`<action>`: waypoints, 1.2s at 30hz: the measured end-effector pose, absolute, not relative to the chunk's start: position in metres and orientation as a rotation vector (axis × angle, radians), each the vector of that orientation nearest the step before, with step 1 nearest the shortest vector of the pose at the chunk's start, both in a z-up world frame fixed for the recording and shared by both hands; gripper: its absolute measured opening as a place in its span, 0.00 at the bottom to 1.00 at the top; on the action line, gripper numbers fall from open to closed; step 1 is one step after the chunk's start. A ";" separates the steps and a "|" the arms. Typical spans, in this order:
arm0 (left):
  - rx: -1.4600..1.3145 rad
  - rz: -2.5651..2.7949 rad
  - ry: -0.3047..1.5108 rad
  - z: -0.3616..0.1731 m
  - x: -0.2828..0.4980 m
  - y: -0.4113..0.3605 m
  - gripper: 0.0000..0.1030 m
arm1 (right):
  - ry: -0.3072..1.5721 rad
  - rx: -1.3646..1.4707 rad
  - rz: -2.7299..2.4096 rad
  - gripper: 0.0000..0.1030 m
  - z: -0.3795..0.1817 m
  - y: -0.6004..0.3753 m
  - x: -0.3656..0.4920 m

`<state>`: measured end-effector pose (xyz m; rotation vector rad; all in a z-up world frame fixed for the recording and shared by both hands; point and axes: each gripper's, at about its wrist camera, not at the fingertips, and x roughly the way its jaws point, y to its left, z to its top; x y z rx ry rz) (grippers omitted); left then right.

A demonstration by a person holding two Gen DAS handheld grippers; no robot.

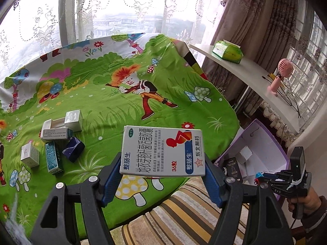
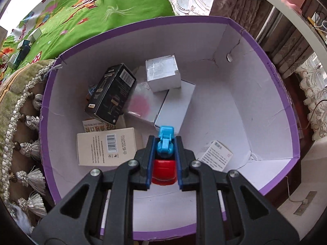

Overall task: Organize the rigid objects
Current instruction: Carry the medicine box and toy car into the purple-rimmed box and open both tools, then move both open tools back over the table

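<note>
My left gripper (image 1: 162,163) is shut on a white medicine box (image 1: 162,152) with blue and red print, held flat above the edge of the green cartoon cloth (image 1: 122,94). Several small boxes (image 1: 59,140) lie in a cluster on that cloth to the left. My right gripper (image 2: 163,153) is shut on a red and blue toy car (image 2: 165,159) and points down into the purple-rimmed cardboard box (image 2: 265,110). Inside it lie a black box (image 2: 111,94), a silver-topped white box (image 2: 163,73), a beige barcode box (image 2: 106,149) and other cartons. The left wrist view shows the right gripper (image 1: 259,178) over the purple box (image 1: 263,143).
A striped cushion (image 1: 194,220) lies below the cloth's edge, and a tasselled cushion (image 2: 22,122) borders the purple box on its left. A white shelf (image 1: 255,79) carries a green tissue pack (image 1: 227,52) and a pink handheld fan (image 1: 280,75). Curtains hang behind.
</note>
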<state>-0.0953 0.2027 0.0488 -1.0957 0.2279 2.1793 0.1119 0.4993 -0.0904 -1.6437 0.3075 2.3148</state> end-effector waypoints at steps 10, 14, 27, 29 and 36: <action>-1.121 2.051 0.240 0.042 -0.078 0.239 0.70 | 0.382 -1.591 2.327 0.37 -0.075 0.512 0.121; -1.131 1.943 0.252 0.037 -0.064 0.262 0.70 | 0.351 -1.498 2.346 0.54 -0.052 0.512 0.123; -1.033 1.636 0.257 0.047 -0.009 0.314 0.83 | 0.357 -1.272 2.380 0.66 -0.005 0.524 0.116; -1.037 1.675 0.270 0.046 -0.015 0.307 0.83 | 0.362 -1.269 2.381 0.66 -0.003 0.524 0.115; -1.037 1.813 0.261 0.049 -0.047 0.280 0.83 | 0.371 -1.261 2.435 0.67 0.003 0.505 0.092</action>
